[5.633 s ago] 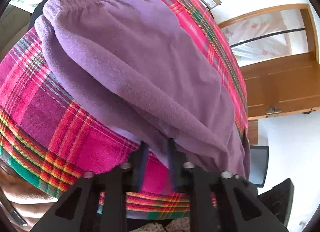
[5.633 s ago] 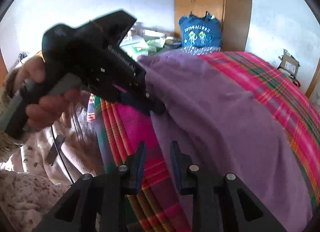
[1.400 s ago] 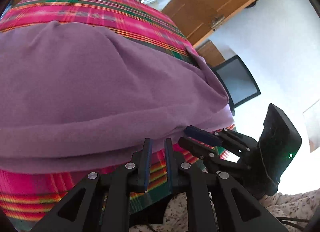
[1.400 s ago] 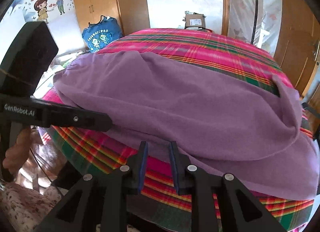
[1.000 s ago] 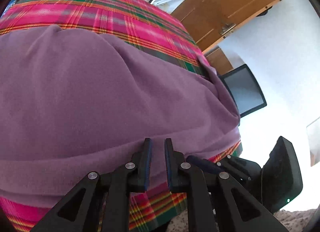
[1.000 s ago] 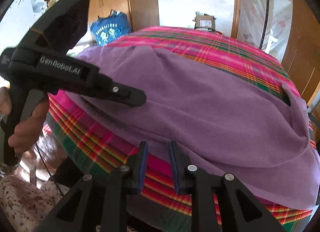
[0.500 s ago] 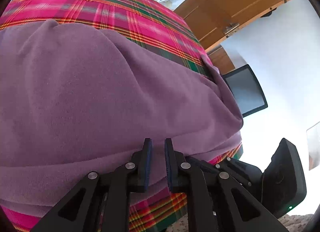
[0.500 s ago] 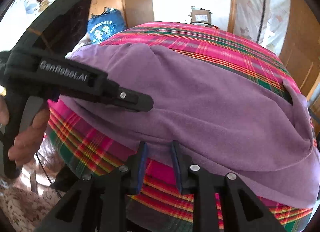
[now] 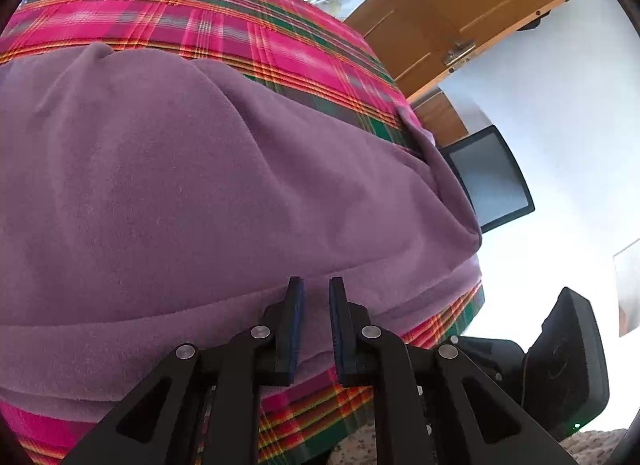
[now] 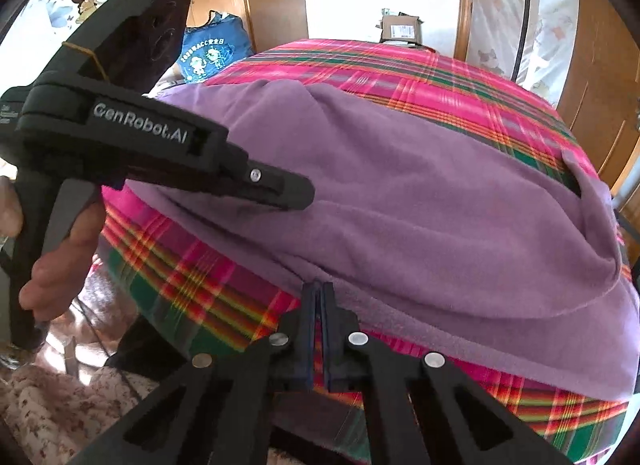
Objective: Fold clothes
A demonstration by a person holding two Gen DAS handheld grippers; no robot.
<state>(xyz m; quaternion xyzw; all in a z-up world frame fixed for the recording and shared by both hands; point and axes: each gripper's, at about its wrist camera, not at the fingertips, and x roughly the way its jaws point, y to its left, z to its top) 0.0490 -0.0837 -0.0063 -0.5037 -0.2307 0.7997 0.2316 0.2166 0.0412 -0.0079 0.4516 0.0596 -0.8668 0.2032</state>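
Garment: purple fleece [image 9: 208, 193] lies spread over my plaid-covered table [image 9: 224, 25].
Left gripper [image 9: 314, 297]: I see a narrow gap, near hem between the pads; pinch unclear.
Right gripper [image 10: 318, 297]: pressed together at the hem's edge; catch unclear.

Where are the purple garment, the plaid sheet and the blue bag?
purple garment [image 9: 200, 193]: left wrist view, middle of its fleece.
plaid sheet [image 10: 420, 81]: right wrist view, bare stretch beyond the garment.
blue bag [image 10: 212, 53]: right wrist view, printed front.
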